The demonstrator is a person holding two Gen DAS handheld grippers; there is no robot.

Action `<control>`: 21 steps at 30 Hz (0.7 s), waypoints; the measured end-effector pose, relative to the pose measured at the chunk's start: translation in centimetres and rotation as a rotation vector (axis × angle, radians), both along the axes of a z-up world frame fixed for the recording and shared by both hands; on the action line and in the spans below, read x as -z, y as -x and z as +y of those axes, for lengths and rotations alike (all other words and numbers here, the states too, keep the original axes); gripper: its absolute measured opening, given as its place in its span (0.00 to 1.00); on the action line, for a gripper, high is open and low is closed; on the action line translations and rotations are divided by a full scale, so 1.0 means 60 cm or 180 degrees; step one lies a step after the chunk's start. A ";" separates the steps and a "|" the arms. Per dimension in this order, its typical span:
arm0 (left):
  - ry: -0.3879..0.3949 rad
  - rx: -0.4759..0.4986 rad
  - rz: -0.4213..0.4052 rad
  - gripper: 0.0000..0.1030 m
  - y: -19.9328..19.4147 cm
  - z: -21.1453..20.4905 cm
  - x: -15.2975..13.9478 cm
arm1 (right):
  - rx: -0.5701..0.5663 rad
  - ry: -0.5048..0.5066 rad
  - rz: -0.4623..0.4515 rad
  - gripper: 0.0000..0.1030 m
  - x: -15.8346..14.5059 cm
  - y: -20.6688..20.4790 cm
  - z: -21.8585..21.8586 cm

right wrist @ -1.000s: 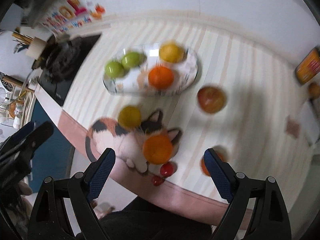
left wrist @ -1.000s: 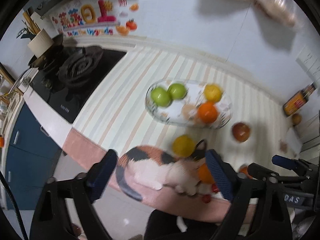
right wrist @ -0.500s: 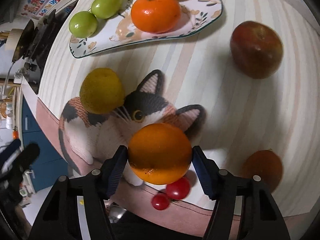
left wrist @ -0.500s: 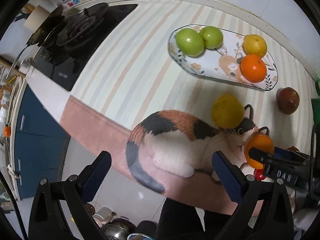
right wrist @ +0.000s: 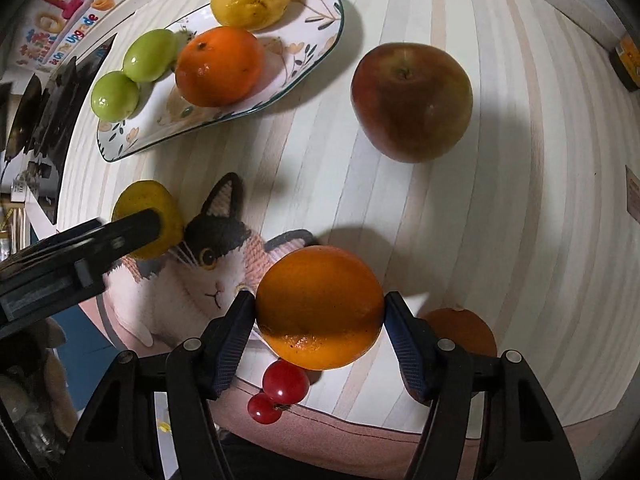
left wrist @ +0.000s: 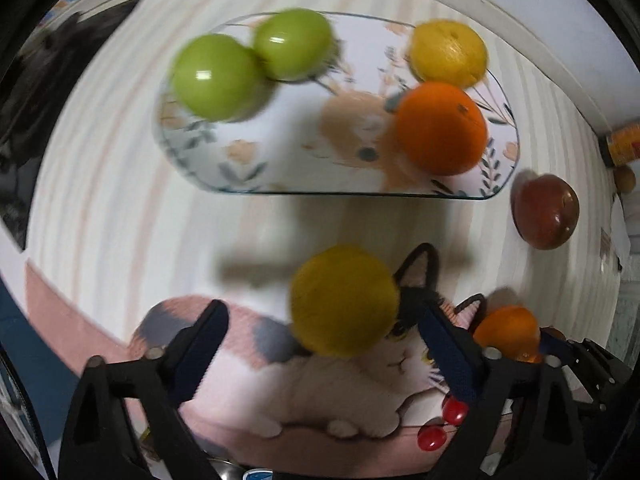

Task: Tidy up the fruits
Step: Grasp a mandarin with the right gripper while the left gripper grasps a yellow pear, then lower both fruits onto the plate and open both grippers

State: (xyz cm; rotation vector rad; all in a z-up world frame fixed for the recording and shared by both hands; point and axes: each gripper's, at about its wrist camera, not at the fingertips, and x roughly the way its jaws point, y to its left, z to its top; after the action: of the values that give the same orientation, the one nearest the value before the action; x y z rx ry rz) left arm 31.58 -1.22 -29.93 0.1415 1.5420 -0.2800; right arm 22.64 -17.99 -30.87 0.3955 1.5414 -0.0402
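A yellow-green fruit (left wrist: 344, 300) lies on the cat-print mat. My left gripper (left wrist: 322, 310) points down over it with a finger on each side; its jaws are closing and a gap still shows at the left pad. In the right wrist view one left finger (right wrist: 132, 228) crosses that yellow-green fruit (right wrist: 140, 200). My right gripper (right wrist: 318, 312) is shut on an orange (right wrist: 320, 306), both pads pressing its sides; this orange (left wrist: 506, 332) also shows at the left wrist view's right edge. The oval plate (left wrist: 348, 194) carries two green fruits (left wrist: 216, 78), a lemon (left wrist: 448, 54) and an orange (left wrist: 440, 128).
A red apple (right wrist: 412, 102) sits right of the plate. Another orange (right wrist: 460, 330) lies by my right finger, and two cherry tomatoes (right wrist: 286, 380) lie under the held orange near the mat's front edge. A black stove (right wrist: 48, 120) is at the left, a jar (right wrist: 628, 60) at the far right.
Both grippers came down toward the mat. The right one closed on the orange. The left one shifted over the yellow-green fruit and its jaws narrowed.
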 end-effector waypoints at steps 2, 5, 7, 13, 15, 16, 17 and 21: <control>0.0066 0.0024 0.0067 0.55 -0.004 -0.007 0.013 | 0.0043 -0.0042 0.0010 0.67 0.002 0.000 -0.005; 0.0080 0.0015 0.0027 0.55 -0.003 -0.008 0.014 | 0.0067 -0.0098 0.0049 0.67 0.004 0.000 -0.014; 0.0079 0.0018 0.0014 0.55 0.001 -0.006 0.014 | 0.0049 -0.0099 0.0049 0.67 0.005 -0.002 -0.015; 0.0044 -0.0045 -0.0016 0.55 0.019 0.018 0.007 | -0.0134 -0.0012 0.0056 0.67 0.007 -0.011 -0.001; 0.0043 -0.0063 -0.0041 0.55 0.025 0.030 -0.001 | -0.0182 0.0034 0.0051 0.66 0.004 -0.013 0.002; 0.0052 -0.0085 -0.0055 0.55 0.027 0.037 -0.007 | -0.0187 0.0043 0.0047 0.66 0.003 -0.016 0.003; 0.0069 -0.0103 -0.0063 0.55 0.029 0.044 -0.014 | -0.0189 0.0038 0.0031 0.66 -0.001 -0.018 0.003; 0.0189 -0.0168 -0.0162 0.55 0.022 0.055 -0.060 | -0.0078 -0.0095 -0.0110 0.66 -0.038 -0.043 -0.012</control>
State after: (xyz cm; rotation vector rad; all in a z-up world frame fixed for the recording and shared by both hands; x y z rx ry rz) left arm 30.27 2.08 -26.35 0.0608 1.4833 -0.2782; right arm 25.19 -18.69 -28.62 0.3992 1.5138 0.0088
